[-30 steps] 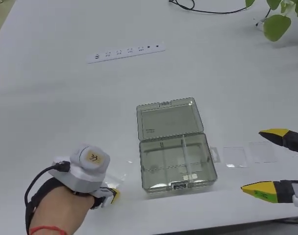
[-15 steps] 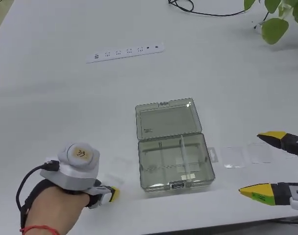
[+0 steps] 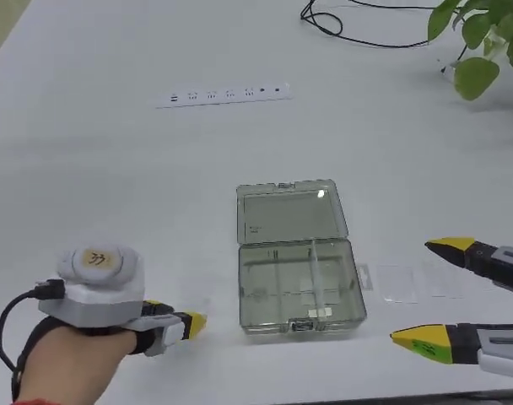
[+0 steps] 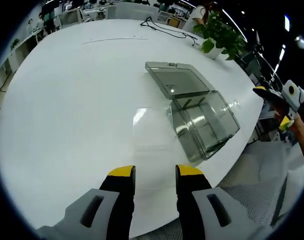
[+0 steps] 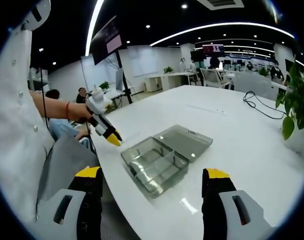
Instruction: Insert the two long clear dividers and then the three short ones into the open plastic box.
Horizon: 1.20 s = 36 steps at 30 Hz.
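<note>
The clear plastic box [image 3: 300, 283] lies open in the middle of the white table, its lid [image 3: 290, 211] folded back flat. At least one clear divider [image 3: 314, 268] stands inside it, running front to back. Two short clear dividers [image 3: 397, 283] lie flat on the table to the right of the box. Another clear divider [image 4: 151, 127] lies flat to the left of it, ahead of my left gripper [image 4: 155, 172]. That gripper [image 3: 193, 322] has a narrow gap between its jaws and holds nothing. My right gripper [image 3: 431, 292] stands wide open and empty near the short dividers, pointing at the box [image 5: 154, 162].
A white power strip [image 3: 223, 94] lies at the back of the table. A black cable [image 3: 349, 29] and a leafy plant [image 3: 484, 38] are at the far right. The table's front edge runs just below both grippers. People sit at desks in the background.
The left hand has drawn back to the left, away from the box. The right gripper has shifted slightly left toward the box, still wide open.
</note>
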Each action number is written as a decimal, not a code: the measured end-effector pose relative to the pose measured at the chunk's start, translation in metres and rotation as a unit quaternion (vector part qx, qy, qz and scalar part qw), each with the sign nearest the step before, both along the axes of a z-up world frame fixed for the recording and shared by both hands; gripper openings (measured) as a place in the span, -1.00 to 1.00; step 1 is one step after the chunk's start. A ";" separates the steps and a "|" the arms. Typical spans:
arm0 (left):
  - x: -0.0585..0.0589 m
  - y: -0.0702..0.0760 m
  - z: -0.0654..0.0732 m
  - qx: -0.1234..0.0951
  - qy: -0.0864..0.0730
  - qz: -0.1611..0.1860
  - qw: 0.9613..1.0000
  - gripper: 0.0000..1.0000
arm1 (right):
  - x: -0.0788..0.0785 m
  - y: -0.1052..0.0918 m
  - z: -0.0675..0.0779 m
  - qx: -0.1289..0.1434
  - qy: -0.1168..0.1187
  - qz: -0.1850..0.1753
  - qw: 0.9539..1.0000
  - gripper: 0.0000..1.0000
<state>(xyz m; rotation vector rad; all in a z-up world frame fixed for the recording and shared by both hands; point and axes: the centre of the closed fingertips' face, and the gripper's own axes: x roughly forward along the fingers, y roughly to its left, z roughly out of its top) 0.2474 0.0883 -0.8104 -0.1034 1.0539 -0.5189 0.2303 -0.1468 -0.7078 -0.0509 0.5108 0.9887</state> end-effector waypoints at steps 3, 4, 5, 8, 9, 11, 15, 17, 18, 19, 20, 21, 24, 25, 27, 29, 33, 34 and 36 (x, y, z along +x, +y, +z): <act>0.002 -0.006 0.016 -0.024 -0.017 0.010 1.000 -0.40 | 0.003 0.011 0.006 0.002 0.002 0.002 1.000 0.64; 0.002 -0.008 0.021 -0.030 -0.021 0.013 0.999 -0.40 | 0.004 0.013 0.007 0.001 0.003 0.000 1.000 0.64; 0.003 -0.009 0.024 -0.036 -0.026 0.015 0.999 -0.40 | 0.005 0.017 0.009 0.002 0.006 0.000 1.000 0.64; 0.005 -0.018 0.036 -0.064 -0.041 0.020 0.997 -0.40 | 0.007 0.029 0.017 0.011 0.010 -0.002 1.000 0.61; 0.005 -0.020 0.039 -0.069 -0.045 0.019 0.996 -0.40 | 0.008 0.033 0.019 0.015 0.011 -0.002 1.000 0.61; 0.005 -0.025 0.047 -0.083 -0.052 0.021 0.995 -0.40 | 0.010 0.041 0.022 0.019 0.023 -0.007 1.000 0.56; 0.006 -0.037 0.063 -0.122 -0.067 0.027 0.990 -0.40 | 0.016 0.055 0.033 0.047 0.037 -0.019 0.998 0.40; 0.005 -0.043 0.069 -0.133 -0.075 0.026 0.988 -0.40 | 0.019 0.059 0.037 0.053 0.045 -0.028 0.997 0.31; 0.006 -0.044 0.071 -0.137 -0.077 0.026 0.987 -0.40 | 0.021 0.062 0.040 0.058 0.044 -0.032 0.997 0.27; 0.006 -0.048 0.074 -0.145 -0.079 0.027 0.986 -0.40 | 0.022 0.067 0.044 0.066 0.047 -0.034 0.996 0.24; 0.006 -0.050 0.077 -0.150 -0.082 0.026 0.985 -0.40 | 0.023 0.070 0.045 0.068 0.051 -0.036 0.996 0.21; 0.006 -0.054 0.081 -0.159 -0.087 0.025 0.983 -0.40 | 0.023 0.075 0.047 0.068 0.052 -0.036 0.996 0.13; 0.004 -0.063 0.088 -0.172 -0.094 0.019 0.980 -0.40 | 0.024 0.086 0.052 0.076 0.057 -0.040 0.995 -0.05; 0.005 -0.067 0.091 -0.177 -0.098 0.019 0.979 -0.40 | 0.026 0.090 0.054 0.082 0.062 -0.046 0.994 -0.10; 0.005 -0.072 0.096 -0.188 -0.105 0.017 0.976 -0.40 | 0.028 0.094 0.053 0.083 0.067 -0.051 0.993 -0.24; 0.005 -0.077 0.100 -0.193 -0.110 0.015 0.975 -0.40 | 0.028 0.100 0.053 0.090 0.073 -0.054 0.992 -0.32; 0.004 -0.088 0.107 -0.204 -0.119 0.000 0.972 -0.40 | 0.029 0.107 0.048 0.084 0.086 -0.064 0.991 -0.47; 0.004 -0.089 0.109 -0.204 -0.123 -0.004 0.971 -0.40 | 0.030 0.108 0.047 0.086 0.088 -0.068 0.990 -0.50; 0.004 -0.091 0.111 -0.202 -0.127 -0.008 0.971 -0.40 | 0.031 0.110 0.048 0.091 0.093 -0.072 0.989 -0.54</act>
